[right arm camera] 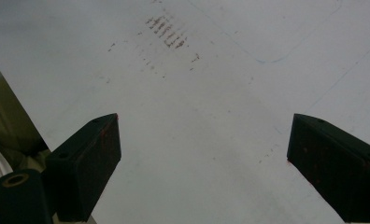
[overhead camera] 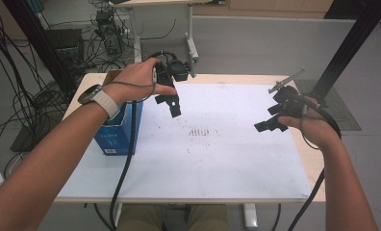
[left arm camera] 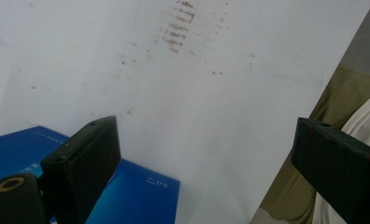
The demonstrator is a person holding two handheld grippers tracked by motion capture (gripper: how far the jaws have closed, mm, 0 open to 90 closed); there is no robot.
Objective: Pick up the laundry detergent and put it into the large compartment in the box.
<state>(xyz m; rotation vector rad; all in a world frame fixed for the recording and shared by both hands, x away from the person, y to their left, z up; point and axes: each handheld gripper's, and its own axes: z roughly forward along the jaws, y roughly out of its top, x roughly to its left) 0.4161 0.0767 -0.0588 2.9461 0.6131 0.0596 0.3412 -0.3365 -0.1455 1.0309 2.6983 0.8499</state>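
One blue box (overhead camera: 116, 132); one white sheet (overhead camera: 217, 159); two grippers, left (overhead camera: 171, 103) and right (overhead camera: 270, 122)

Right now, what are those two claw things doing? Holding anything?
Left gripper: open, holding nothing, raised beside the blue box.
Right gripper: open, holding nothing, raised over the white sheet.

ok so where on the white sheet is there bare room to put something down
Most of the white sheet is bare: the whole stretch from the blue box across to the right gripper, apart from faint brown marks mid-sheet. It is crowded only at the left edge, around the box under the left gripper.
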